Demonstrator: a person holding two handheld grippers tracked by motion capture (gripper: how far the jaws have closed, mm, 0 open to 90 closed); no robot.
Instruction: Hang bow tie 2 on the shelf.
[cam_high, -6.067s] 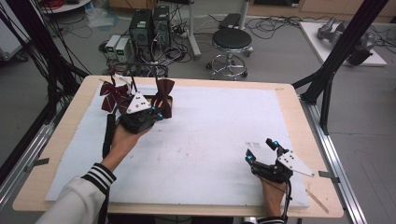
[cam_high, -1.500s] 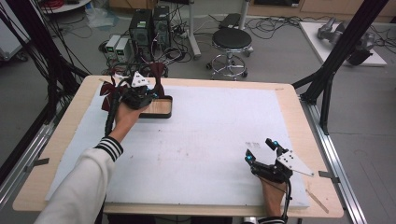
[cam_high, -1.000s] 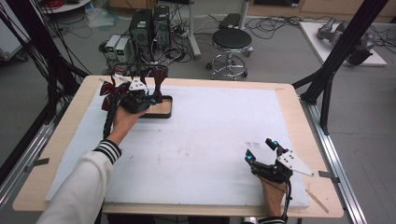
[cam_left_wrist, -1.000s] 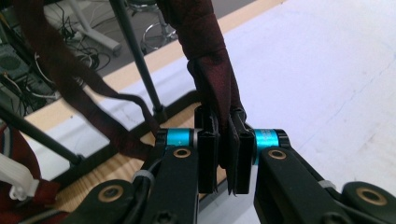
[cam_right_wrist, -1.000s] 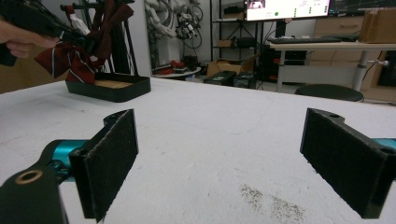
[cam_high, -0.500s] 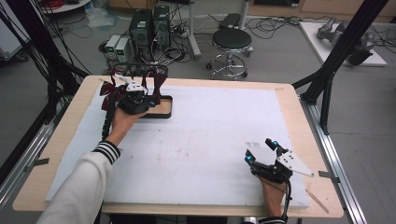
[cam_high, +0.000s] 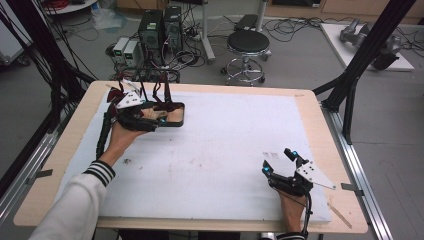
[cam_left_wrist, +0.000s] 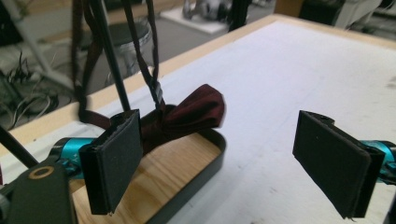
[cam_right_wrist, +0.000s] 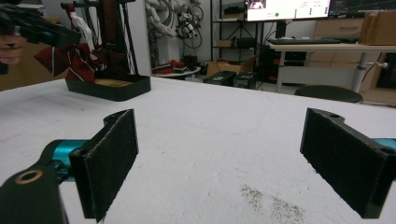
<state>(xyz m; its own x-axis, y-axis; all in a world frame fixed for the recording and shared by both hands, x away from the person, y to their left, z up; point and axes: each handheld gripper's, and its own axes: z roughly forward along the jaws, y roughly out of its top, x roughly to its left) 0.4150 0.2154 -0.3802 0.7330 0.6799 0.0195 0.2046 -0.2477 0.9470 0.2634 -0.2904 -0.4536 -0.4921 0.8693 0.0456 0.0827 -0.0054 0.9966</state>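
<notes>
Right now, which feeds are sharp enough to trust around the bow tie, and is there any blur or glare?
Left gripper view: dark red bow tie is reasonably sharp, its straps and the background smeared. High view: soft and even, no glare on the white mat. Right gripper view: near pads blurred, tray clear.

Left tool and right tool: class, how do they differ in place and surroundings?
The left tool sits at the table's far left, at the wooden tray holding a dark red bow tie; the right tool rests near right on bare white mat. Both stand open, gripping nothing.

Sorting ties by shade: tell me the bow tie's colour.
Dark maroon bow tie; clearest in the left gripper view.
</notes>
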